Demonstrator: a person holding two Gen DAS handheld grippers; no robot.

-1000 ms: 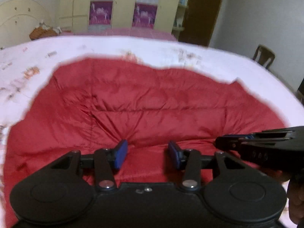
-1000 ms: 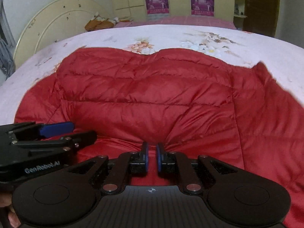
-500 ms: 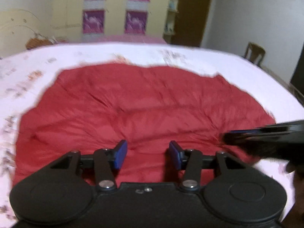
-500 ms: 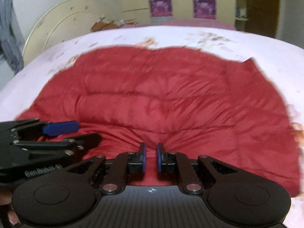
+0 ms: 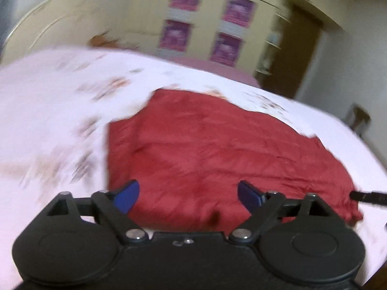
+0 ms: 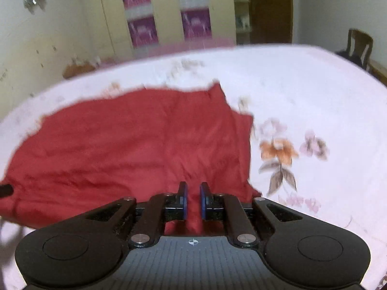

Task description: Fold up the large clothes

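Observation:
A red quilted jacket (image 5: 217,149) lies spread on the bed, and it fills the left half of the right wrist view (image 6: 135,145). My left gripper (image 5: 188,188) hangs over the jacket's near edge. Its jaws are opening wide and nothing is pressed between its blue pads (image 5: 127,194). My right gripper (image 6: 193,188) is at the jacket's near right corner. Its jaws are starting to open, but a ridge of red fabric still fills the narrow gap between the pads. Each gripper's tip shows at the edge of the other's view, the right one (image 5: 367,197) and the left one (image 6: 4,189).
The bed carries a pale pink flowered sheet (image 6: 302,120) with bare stretches left and right of the jacket. Behind it stand a cream headboard (image 5: 48,24), a yellow wardrobe (image 6: 169,12) with purple panels, a brown door (image 5: 297,55) and a wooden chair (image 6: 358,46).
The left jaws have spread wide and let go of the jacket. Both grippers have swung apart, so more bare sheet shows beside the jacket. The right pads still stand close together.

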